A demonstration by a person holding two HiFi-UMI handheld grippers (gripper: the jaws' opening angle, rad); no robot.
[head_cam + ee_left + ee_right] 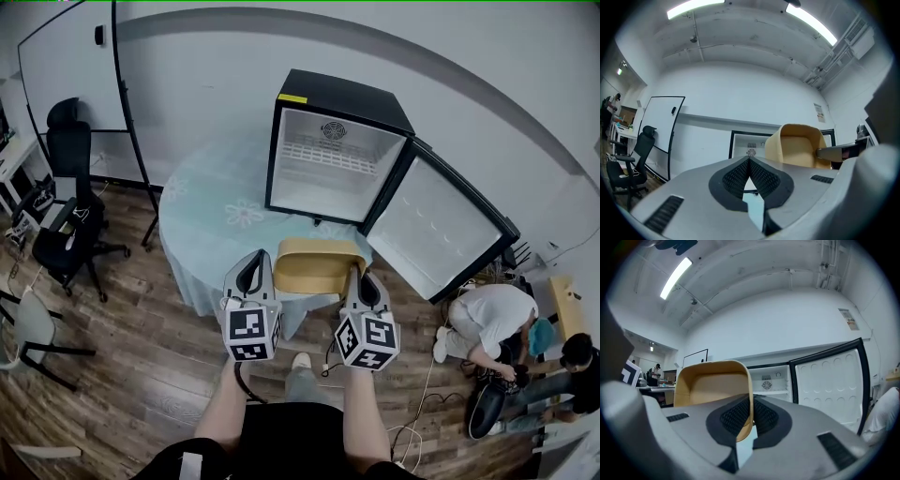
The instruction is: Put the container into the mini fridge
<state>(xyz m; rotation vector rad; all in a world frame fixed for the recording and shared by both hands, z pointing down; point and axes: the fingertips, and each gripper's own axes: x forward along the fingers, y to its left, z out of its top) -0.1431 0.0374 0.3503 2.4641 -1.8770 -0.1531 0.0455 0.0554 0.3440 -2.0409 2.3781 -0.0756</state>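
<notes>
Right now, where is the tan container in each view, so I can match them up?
Head view: container just below centre.
Left gripper view: container right of centre, beyond the jaws and not between them.
Right gripper view: container left of centre, its rim pinched between the jaws.
Shared landmark: the open mini fridge, behind the container in all three.

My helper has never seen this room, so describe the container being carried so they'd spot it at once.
Find the black mini fridge standing open on the round table. Just in front of it, held in the air with its rim pinched by the right hand-held gripper, is the container. It is the only tan tub, open-topped with rounded corners.
</notes>
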